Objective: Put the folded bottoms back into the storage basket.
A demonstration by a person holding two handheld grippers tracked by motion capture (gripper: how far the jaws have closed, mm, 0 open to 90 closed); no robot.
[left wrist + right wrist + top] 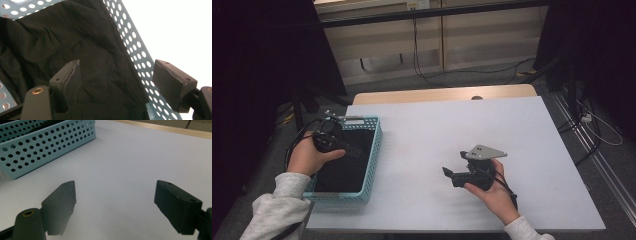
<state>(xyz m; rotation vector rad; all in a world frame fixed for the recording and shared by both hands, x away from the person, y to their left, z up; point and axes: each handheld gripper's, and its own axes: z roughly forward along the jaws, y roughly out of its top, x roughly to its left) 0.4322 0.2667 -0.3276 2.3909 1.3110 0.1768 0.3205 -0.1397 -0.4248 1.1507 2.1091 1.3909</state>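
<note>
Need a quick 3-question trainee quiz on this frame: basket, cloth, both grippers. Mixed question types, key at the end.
1. True or false: the black cloth lies inside the blue basket.
2. Which gripper is over the basket: A) left gripper B) right gripper?
3. Fill in: the right gripper's jaws are ____ over the bare white table.

Key: 1 true. 2 A. 3 open.

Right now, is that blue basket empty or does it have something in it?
Not empty: crumpled black cloth lies inside the blue basket, covering its bottom.
</note>
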